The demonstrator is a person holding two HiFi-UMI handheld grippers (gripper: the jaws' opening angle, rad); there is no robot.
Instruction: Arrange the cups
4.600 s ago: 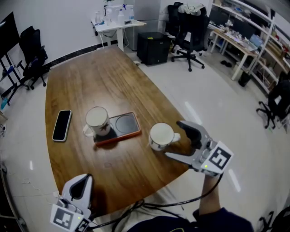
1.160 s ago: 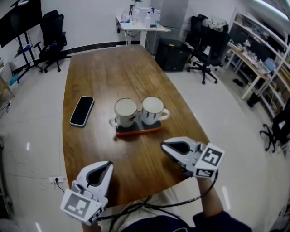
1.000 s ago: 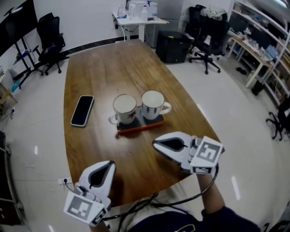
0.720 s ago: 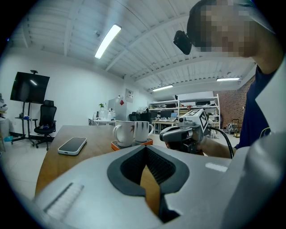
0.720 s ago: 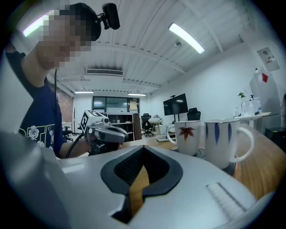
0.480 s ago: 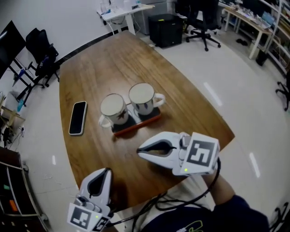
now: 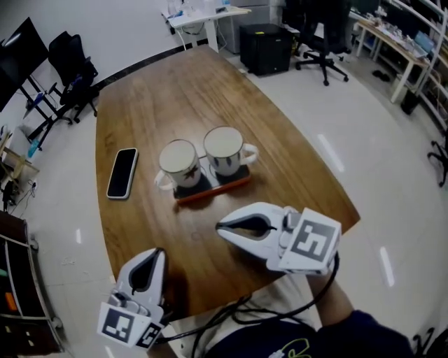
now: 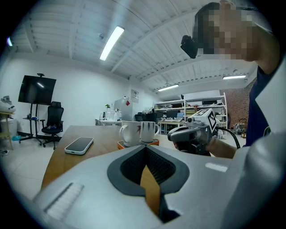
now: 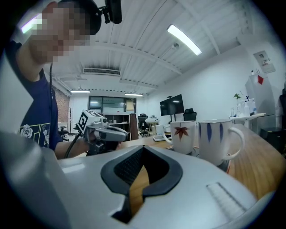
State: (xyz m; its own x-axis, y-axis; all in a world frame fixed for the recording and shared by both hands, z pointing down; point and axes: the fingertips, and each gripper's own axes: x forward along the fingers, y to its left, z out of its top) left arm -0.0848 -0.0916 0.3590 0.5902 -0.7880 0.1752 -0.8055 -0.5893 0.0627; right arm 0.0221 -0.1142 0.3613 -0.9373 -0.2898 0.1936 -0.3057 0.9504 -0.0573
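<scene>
Two white cups stand side by side on a dark tray with an orange rim, mid-table. The left cup bears a red maple leaf; the right cup has blue stripes and its handle points right. Both appear in the left gripper view, the leaf cup beside the striped cup. My right gripper hovers near the table's front edge, short of the tray, shut and empty. My left gripper sits at the front left corner, shut and empty.
A black phone lies flat left of the tray. Beyond the table's far end stand office chairs, a white desk and a black cabinet. A monitor on a stand is at the far left.
Since the earliest frame the striped cup has come onto the tray beside the leaf cup; my right gripper let it go, shut and drew back. Over the last second only the view shifts.
</scene>
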